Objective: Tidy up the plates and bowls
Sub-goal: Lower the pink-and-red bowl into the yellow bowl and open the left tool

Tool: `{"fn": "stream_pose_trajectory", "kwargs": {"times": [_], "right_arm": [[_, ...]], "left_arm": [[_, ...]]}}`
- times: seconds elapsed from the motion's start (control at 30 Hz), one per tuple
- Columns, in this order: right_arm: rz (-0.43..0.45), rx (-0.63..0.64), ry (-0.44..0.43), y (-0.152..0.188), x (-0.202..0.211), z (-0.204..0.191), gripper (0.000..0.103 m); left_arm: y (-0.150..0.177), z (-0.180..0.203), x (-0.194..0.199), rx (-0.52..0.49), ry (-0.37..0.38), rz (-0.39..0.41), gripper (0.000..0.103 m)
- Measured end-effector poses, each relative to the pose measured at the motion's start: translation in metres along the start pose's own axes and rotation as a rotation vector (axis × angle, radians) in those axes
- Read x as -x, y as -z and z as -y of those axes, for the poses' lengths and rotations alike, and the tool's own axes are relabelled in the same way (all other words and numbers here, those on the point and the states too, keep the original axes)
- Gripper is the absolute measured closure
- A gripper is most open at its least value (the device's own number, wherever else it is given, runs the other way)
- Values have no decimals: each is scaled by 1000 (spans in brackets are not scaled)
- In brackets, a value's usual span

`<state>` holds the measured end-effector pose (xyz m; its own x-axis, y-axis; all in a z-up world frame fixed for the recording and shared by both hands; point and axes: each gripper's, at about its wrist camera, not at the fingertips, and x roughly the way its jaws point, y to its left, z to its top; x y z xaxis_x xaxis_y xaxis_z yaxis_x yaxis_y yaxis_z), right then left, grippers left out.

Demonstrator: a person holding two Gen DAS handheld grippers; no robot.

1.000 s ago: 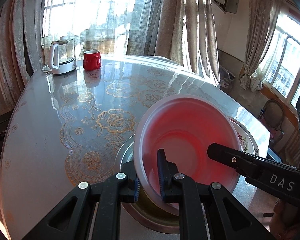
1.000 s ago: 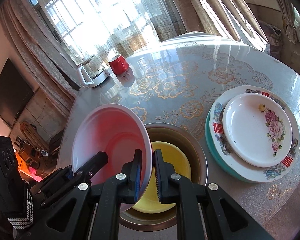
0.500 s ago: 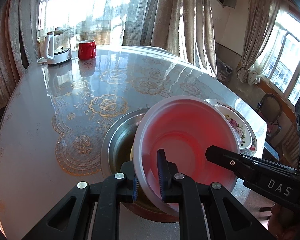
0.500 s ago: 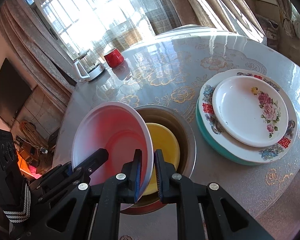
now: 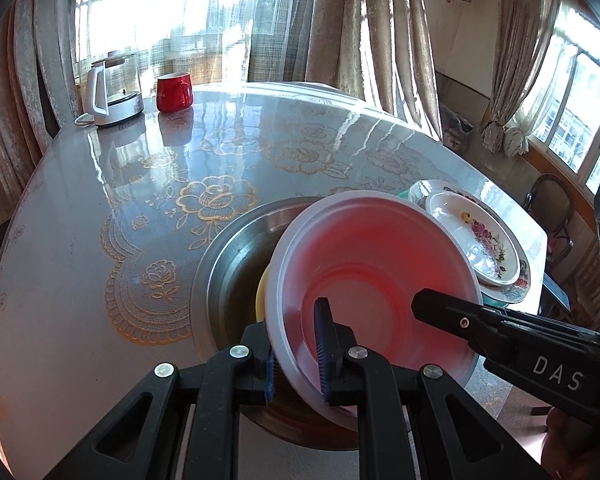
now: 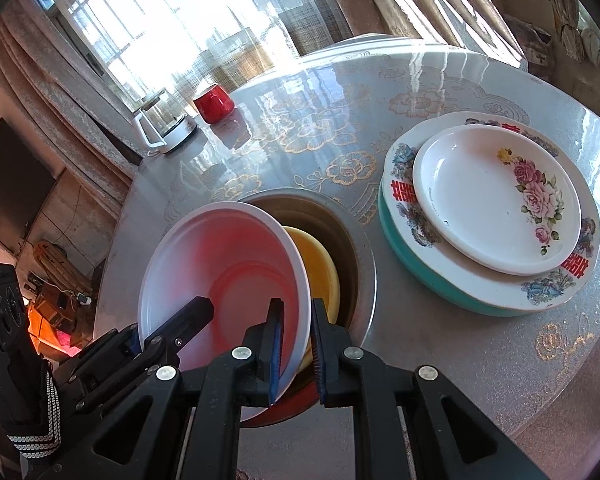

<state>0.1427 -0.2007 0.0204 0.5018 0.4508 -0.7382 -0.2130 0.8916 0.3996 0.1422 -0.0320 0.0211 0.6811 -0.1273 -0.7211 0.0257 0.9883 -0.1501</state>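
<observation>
Sunlit bench [image 5: 100,240], plates [image 6: 496,200] stacked at 3 o'clock. Both grippers, left [image 5: 296,344] and right [image 6: 296,344], clamped on pink bowl [image 6: 228,268] rim, tilted over steel bowl [image 5: 228,264], likely for nesting onto yellow bowl [image 6: 316,264].

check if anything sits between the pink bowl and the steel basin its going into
Nothing visible blocks it. The pink bowl, gripped at its rim by both the left claw and right claw, hangs tilted over the steel basin, which holds only the yellow bowl it would nest onto.
</observation>
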Motion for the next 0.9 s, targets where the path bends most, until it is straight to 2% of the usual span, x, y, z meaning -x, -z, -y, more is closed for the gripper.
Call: {"fn": "stream_pose_trajectory", "kwargs": {"times": [0.27,0.57,0.77,0.9], "right_arm": [[-16,-9,10,-4,-8,0,88],[-15,-26,-9,-3,-7,2,77],[-2,-8,-12,-1,-5,4,77],[5,5,-6,-2,-8,3,86]], "left_arm": [[-5,0,-7,7,-7,-14,88],[-7,-3,-22,23,5,-45,89],[-5,-3,-24,24,-5,-44,88],[-6,-7,-19,42,-9,-42,86]]}}
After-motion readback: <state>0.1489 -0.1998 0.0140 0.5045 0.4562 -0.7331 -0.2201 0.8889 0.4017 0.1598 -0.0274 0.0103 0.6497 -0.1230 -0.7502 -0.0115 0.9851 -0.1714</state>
